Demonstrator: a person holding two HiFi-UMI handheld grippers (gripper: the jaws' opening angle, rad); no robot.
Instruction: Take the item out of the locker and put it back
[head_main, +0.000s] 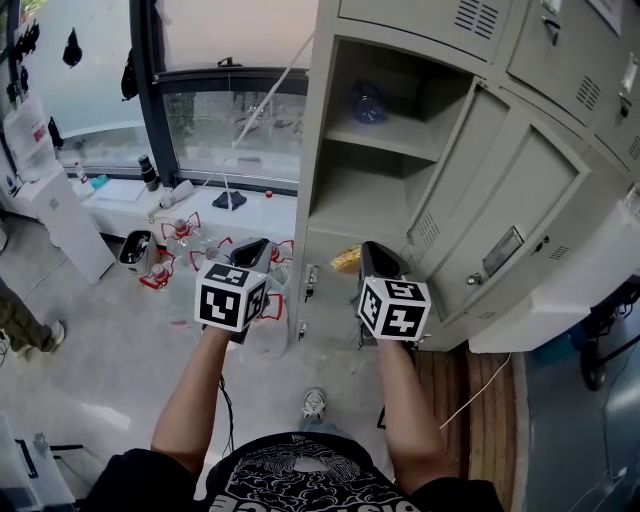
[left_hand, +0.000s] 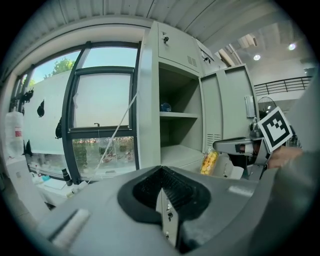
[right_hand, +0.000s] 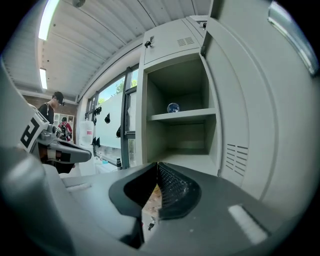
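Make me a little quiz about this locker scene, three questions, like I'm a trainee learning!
1. True or false: the blue ball sits on the shelf inside the open locker.
2. What is the right gripper holding? A) the blue ball B) the yellow bag C) nothing
3. Fill in: the locker door stands ___.

Key: 1 true; 2 B; 3 open.
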